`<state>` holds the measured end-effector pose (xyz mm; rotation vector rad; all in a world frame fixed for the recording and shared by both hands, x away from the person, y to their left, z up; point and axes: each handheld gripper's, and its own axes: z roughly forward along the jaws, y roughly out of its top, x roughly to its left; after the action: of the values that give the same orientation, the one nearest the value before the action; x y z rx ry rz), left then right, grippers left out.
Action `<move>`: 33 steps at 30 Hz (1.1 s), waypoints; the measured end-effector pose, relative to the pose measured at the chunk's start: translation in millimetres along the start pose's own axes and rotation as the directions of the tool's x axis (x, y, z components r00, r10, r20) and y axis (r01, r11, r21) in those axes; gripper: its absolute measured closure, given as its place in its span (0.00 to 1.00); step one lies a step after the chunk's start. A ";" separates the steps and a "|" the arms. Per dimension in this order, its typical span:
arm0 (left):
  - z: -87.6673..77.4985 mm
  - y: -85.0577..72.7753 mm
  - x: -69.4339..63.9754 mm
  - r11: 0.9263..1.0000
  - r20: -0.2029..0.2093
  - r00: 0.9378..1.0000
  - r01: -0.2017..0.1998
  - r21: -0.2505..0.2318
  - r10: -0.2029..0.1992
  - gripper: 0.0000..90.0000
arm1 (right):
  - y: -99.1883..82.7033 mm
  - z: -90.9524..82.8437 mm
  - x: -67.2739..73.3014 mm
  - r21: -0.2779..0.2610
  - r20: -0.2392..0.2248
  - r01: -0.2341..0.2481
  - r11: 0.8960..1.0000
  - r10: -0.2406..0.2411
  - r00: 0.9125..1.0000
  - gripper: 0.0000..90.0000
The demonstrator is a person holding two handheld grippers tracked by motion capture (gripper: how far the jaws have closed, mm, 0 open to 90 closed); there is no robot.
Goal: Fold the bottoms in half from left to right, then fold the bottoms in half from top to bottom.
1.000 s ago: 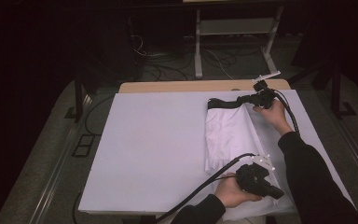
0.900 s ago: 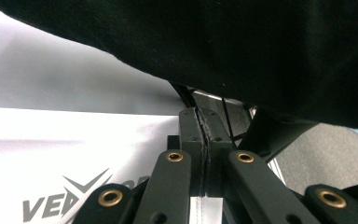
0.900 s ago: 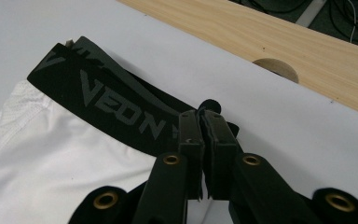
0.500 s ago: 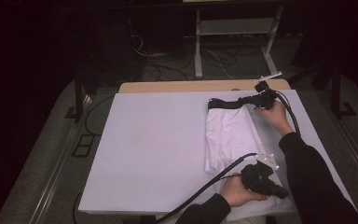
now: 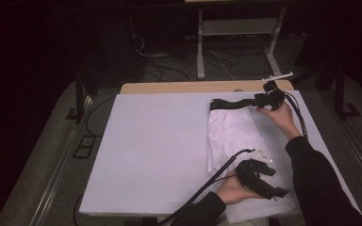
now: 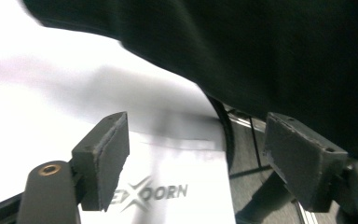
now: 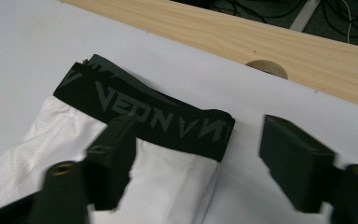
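White shorts (image 5: pixel 233 134) with a black lettered waistband (image 5: pixel 228 103) lie folded lengthwise on the right half of the white-covered table (image 5: pixel 160 150). My right gripper (image 5: pixel 257 100) sits at the far end beside the waistband (image 7: pixel 144 107). Its jaws have just been opening, and the right gripper (image 7: pixel 200 135) now stands open above the band, touching nothing. At the near end, my left gripper (image 5: pixel 275 188) rests over the shorts' hem. Its jaws have just been opening too, and the left gripper (image 6: pixel 196 158) is open over white cloth with a printed logo (image 6: pixel 163 192). A dark sleeve (image 6: pixel 261 51) hangs behind it.
A bare wooden strip (image 5: pixel 179 87) with a round hole (image 7: pixel 266 67) runs along the table's far edge. Cables trail from both grippers across the cover. Table legs and cables lie on the dark floor beyond. The left half of the cover is bare.
Both grippers' jaws have opened and let go of the shorts, which now lie flat. The left hand has shifted slightly right at the near end.
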<state>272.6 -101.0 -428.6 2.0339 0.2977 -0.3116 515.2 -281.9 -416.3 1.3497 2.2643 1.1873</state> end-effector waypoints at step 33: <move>-96.7 3.8 51.0 0.995 -0.259 0.964 0.035 -0.094 -0.058 0.00 | -9.6 -38.4 31.6 -0.093 -0.045 0.014 0.996 -0.019 0.999 0.00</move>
<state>330.6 -13.1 -399.1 1.9824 0.5148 -0.0556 470.2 -278.2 -393.3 1.2802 2.2165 1.3133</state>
